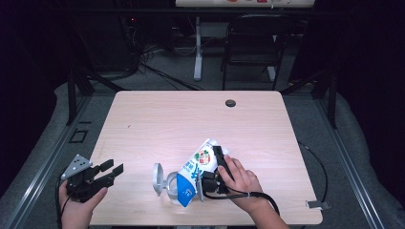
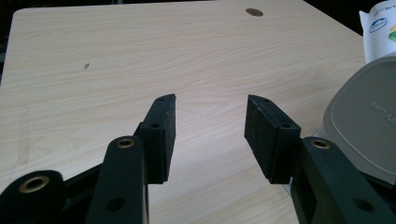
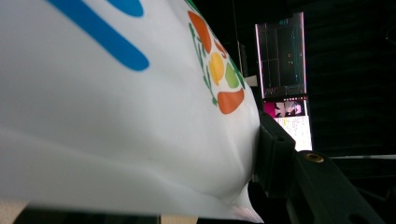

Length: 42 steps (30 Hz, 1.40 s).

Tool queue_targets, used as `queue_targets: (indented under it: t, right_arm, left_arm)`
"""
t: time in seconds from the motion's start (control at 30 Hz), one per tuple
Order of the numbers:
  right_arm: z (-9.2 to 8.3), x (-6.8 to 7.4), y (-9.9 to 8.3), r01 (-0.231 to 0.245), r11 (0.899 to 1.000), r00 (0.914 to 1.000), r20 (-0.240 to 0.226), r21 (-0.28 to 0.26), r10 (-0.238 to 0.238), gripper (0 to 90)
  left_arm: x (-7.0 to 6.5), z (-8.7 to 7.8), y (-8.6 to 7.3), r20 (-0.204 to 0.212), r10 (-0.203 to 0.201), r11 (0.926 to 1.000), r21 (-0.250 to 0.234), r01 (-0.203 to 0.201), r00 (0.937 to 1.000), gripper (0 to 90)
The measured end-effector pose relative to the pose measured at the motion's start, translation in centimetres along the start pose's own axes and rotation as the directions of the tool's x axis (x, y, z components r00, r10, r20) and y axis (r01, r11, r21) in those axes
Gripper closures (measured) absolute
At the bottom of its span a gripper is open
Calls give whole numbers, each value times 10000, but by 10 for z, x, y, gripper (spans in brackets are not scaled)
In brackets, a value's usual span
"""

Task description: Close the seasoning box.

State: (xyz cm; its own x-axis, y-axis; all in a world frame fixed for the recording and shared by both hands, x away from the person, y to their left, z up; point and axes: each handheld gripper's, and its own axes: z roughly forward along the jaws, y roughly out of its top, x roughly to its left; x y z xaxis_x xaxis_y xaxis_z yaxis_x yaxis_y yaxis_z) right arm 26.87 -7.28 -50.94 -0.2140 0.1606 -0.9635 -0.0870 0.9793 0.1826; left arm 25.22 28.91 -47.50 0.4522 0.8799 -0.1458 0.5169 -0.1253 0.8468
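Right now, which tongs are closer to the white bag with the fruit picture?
The right tongs. They are clamped on the white bag near the table's front edge. The left tongs hover open off to its left, apart from it, past the grey lid.

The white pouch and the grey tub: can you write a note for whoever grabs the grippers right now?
Right gripper: shut on the white printed pouch, held tilted with its lower end at the open grey lidded container near the table's front edge.
Left gripper: open, holding nothing, at the front left corner.
Done: container lid open, pouch gripped.
Left: probably emptying the pouch into the container, then closing the lid.
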Motion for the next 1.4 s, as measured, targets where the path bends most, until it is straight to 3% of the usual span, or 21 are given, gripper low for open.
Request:
queue_targets:
  t: [1.4]
  right_arm:
    - [-2, -2, 2, 82, 9999, 10000, 43, -131, -82, 620]
  left_arm:
    - [0, -1, 1, -19, 25, 10000, 3, -25, 10000, 538]
